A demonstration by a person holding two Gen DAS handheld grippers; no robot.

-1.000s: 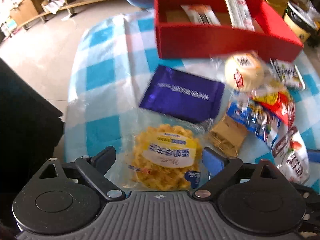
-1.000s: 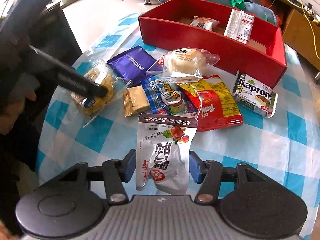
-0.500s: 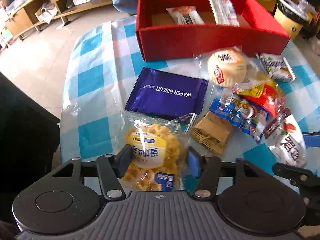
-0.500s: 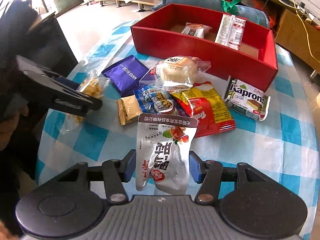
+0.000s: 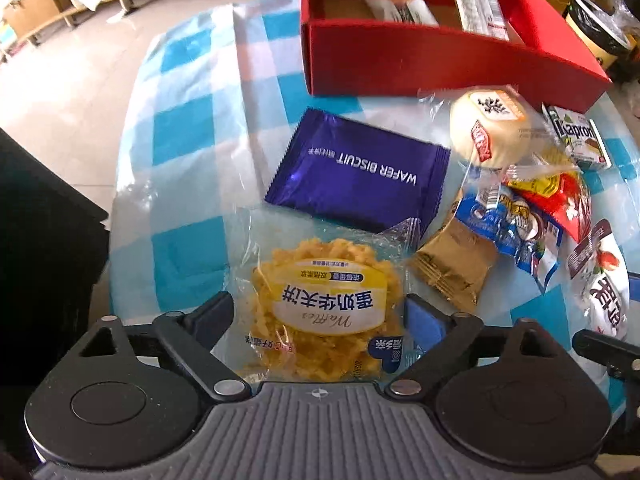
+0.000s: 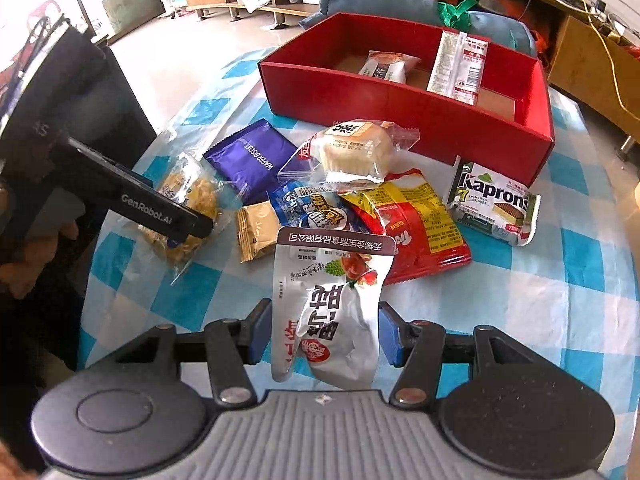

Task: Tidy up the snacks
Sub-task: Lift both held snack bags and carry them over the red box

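Note:
A waffle pack (image 5: pixel 320 308) in clear wrap lies on the checked cloth between the fingers of my left gripper (image 5: pixel 320 314). Its jaws are opening and stand wide, with the pads off the wrap. From the right wrist view, one left finger (image 6: pixel 188 222) crosses over that waffle pack (image 6: pixel 192 192). My right gripper (image 6: pixel 322 336) is shut on a silver pouch (image 6: pixel 328 308), which stands up between its blue pads. The red box (image 6: pixel 380 104) sits at the far side with two packs (image 6: pixel 388 66) inside.
A purple wafer biscuit pack (image 5: pixel 360 172), a small tan pack (image 5: pixel 452 268), a wrapped bun (image 5: pixel 490 128), a blue pack (image 6: pixel 312 208), a red-yellow bag (image 6: pixel 412 224) and a Kaprons pack (image 6: pixel 492 200) crowd the cloth before the box. A black chair (image 6: pixel 80 92) stands left.
The left jaws closed narrow around the waffle pack half a second ago and have spread wide again; the pack lies flat. The right gripper keeps its hold on the pouch.

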